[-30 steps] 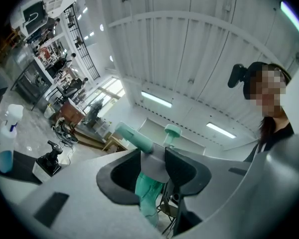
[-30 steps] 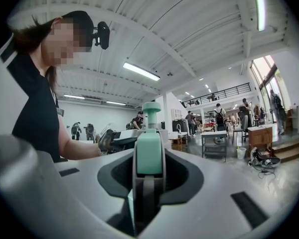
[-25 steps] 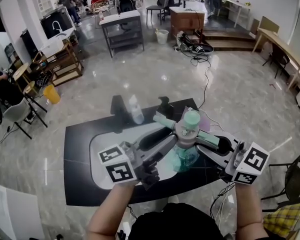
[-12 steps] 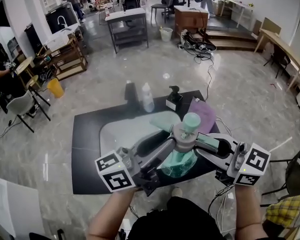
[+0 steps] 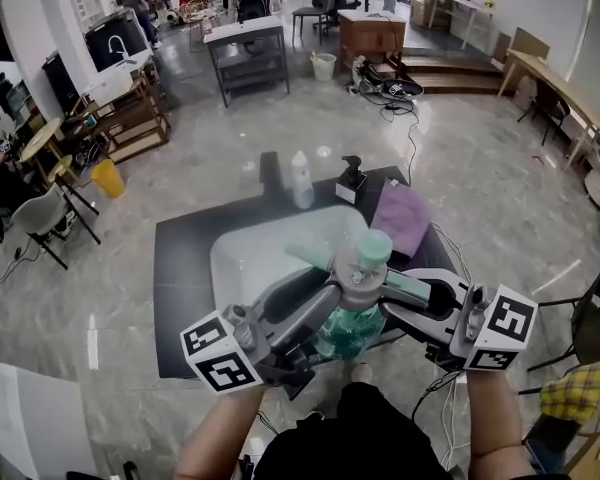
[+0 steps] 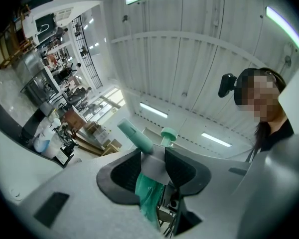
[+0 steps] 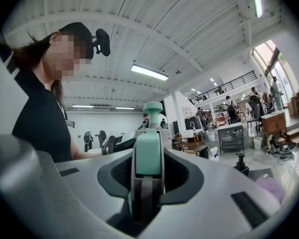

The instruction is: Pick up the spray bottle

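Left gripper (image 5: 332,290) and right gripper (image 5: 388,288) — fingers (image 6: 120,176) of both pinch the spray bottle (image 5: 348,330) aloft.

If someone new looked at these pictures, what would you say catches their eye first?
The teal spray bottle at the centre of the head view, clamped from both sides by the left gripper and the right gripper and held above the table. Beneath it is a white sink set in a black table, with a purple cloth lying to the sink's right.
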Motion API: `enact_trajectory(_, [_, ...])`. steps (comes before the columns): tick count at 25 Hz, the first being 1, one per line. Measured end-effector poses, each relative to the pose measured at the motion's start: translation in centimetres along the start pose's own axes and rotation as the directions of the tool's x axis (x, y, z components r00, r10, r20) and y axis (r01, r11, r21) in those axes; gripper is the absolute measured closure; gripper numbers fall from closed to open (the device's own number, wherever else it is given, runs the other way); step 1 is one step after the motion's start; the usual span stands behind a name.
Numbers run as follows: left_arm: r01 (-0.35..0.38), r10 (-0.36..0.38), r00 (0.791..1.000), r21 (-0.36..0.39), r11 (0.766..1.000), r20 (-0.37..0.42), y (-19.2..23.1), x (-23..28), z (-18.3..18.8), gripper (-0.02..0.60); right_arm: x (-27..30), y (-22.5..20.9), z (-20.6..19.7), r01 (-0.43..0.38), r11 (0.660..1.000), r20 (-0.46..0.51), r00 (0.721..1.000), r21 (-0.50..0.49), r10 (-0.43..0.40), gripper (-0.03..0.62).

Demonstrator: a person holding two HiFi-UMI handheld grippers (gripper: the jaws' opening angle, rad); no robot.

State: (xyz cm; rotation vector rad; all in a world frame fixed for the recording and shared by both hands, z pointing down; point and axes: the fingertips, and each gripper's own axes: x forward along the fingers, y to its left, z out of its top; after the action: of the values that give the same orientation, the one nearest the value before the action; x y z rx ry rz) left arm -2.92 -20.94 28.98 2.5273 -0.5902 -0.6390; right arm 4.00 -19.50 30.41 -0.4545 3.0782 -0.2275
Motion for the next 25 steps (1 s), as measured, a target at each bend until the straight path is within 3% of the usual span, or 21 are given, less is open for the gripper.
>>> enact_trajectory(11, [-0.009,0.009,1.000,-0.027,1.000,0.001,-2.9,-5.3,0.0,0.455,2.2,6.1,-0.1,-0.026,1.000,-0.005,1.000,0.003,0.026,0.493])
enact_trajectory(25, [-0.007,0.008,1.000,-0.044,0.999,0.019,-5.0,-9.4,-0.4,0.454,3.0,10.0,-2.0,-0.005,1.000,-0.046,0.999,-0.015,0.005,0.493])
